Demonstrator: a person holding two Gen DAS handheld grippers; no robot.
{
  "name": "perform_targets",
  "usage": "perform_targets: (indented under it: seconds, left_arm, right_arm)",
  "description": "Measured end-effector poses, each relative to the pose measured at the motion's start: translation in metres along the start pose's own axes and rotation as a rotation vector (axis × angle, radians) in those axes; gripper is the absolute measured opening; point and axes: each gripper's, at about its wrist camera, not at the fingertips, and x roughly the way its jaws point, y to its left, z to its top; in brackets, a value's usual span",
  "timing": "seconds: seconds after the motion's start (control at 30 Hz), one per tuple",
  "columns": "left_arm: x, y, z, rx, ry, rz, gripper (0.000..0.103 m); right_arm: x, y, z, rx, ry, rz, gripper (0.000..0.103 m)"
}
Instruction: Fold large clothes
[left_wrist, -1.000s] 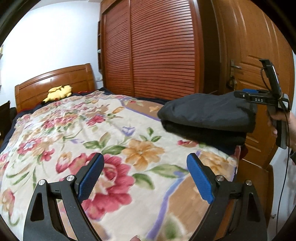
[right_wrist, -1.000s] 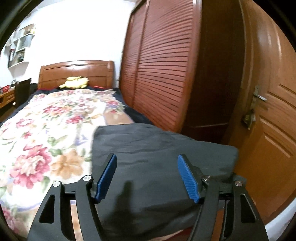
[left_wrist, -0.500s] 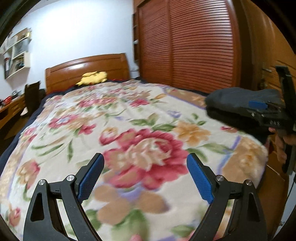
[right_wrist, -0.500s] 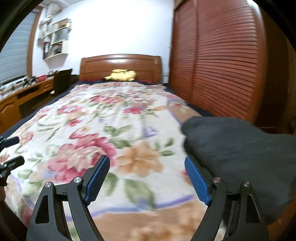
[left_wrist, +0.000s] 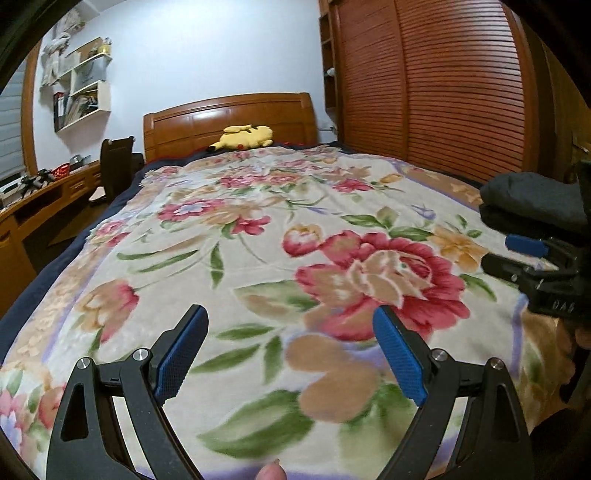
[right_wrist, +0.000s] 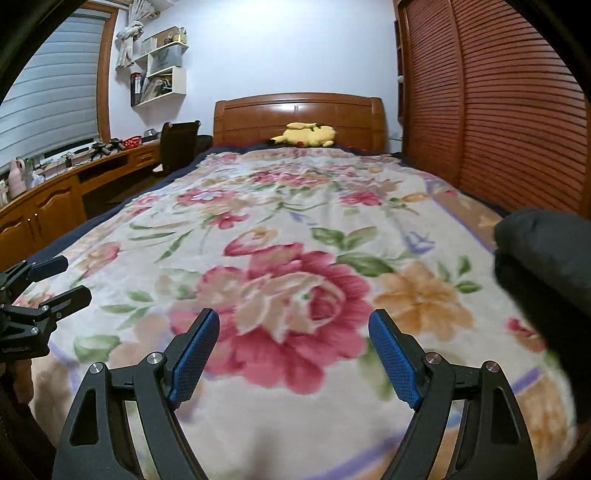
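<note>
A folded dark grey garment (left_wrist: 532, 201) lies in a thick stack at the right edge of the bed, also at the right of the right wrist view (right_wrist: 546, 258). My left gripper (left_wrist: 290, 350) is open and empty above the floral blanket (left_wrist: 258, 240) near the foot of the bed. My right gripper (right_wrist: 293, 354) is open and empty over the blanket (right_wrist: 277, 229), left of the garment. The right gripper also shows at the right of the left wrist view (left_wrist: 535, 258), just in front of the garment. The left gripper shows at the left edge of the right wrist view (right_wrist: 55, 284).
A wooden headboard (right_wrist: 299, 114) and a yellow plush toy (right_wrist: 306, 134) are at the far end. A slatted wooden wardrobe (right_wrist: 498, 103) runs along the right. A desk (right_wrist: 55, 192), a chair (right_wrist: 181, 144) and wall shelves (right_wrist: 159, 70) are on the left.
Both grippers have swung left, away from the folded garment and toward the length of the bed. The right gripper, earlier over the garment, is now beside it. Both stay open.
</note>
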Motion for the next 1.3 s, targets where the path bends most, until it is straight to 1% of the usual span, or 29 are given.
perform_targets:
  seconds: [0.1,0.2,0.33,0.53,0.67,0.87,1.0,1.3]
  left_arm:
    - [-0.004,0.009,-0.002,-0.013,-0.016,0.036,0.091]
    - [-0.014,0.014,-0.003,-0.024,-0.054,0.071,0.091]
    - [-0.024,0.02,-0.006,-0.046,-0.089,0.065,0.091]
    - [-0.031,0.023,-0.014,-0.061,-0.096,0.054,0.091]
    - [-0.034,0.023,-0.017,-0.051,-0.101,0.072,0.091]
    - [-0.046,0.021,-0.025,-0.035,-0.136,0.091,0.091]
    - [-0.045,0.021,-0.027,-0.05,-0.124,0.077,0.091]
    - [-0.042,0.023,-0.03,-0.066,-0.117,0.07,0.091]
  right_arm:
    - [0.008,0.006,-0.001,-0.006,-0.016,-0.001,0.084]
    - [0.015,0.014,-0.005,-0.019,-0.045,-0.005,0.084]
    - [0.023,0.024,-0.016,-0.028,-0.106,0.001,0.084]
    - [0.03,0.028,-0.028,-0.042,-0.162,0.022,0.084]
    - [0.032,0.028,-0.037,-0.04,-0.173,0.033,0.084]
    - [0.028,0.029,-0.049,-0.021,-0.173,0.033,0.084]
    - [0.026,0.028,-0.05,-0.019,-0.185,0.021,0.084]
    - [0.036,0.029,-0.05,-0.001,-0.199,0.026,0.084]
